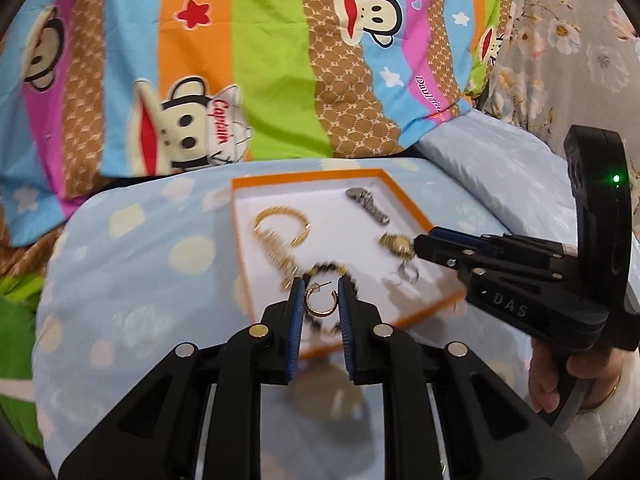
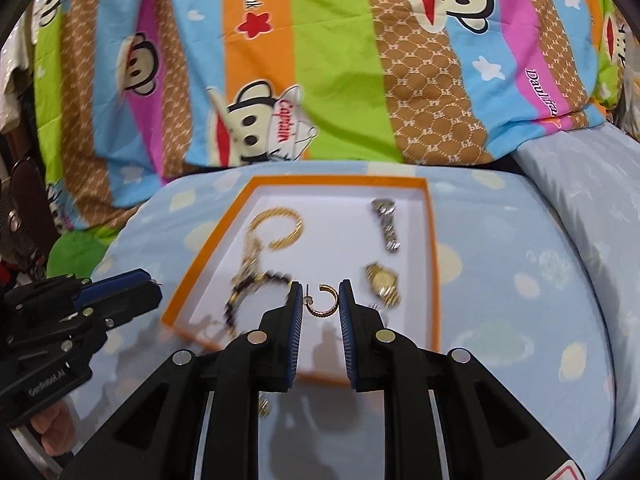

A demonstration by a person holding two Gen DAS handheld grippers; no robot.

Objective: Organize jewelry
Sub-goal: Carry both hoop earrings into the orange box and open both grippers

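Observation:
An orange-rimmed white box lies on the light blue bedding. It holds a gold bangle, a silver watch, a gold watch and a dark beaded bracelet. My left gripper is shut on a gold hoop earring above the box's near edge. My right gripper is shut on another gold hoop earring above the box. The right gripper also shows in the left wrist view, the left gripper in the right wrist view.
A bright striped monkey-print quilt is piled behind the box. A second blue pillow lies at the right. A small gold item lies on the bedding in front of the box. A silver ring lies in the box.

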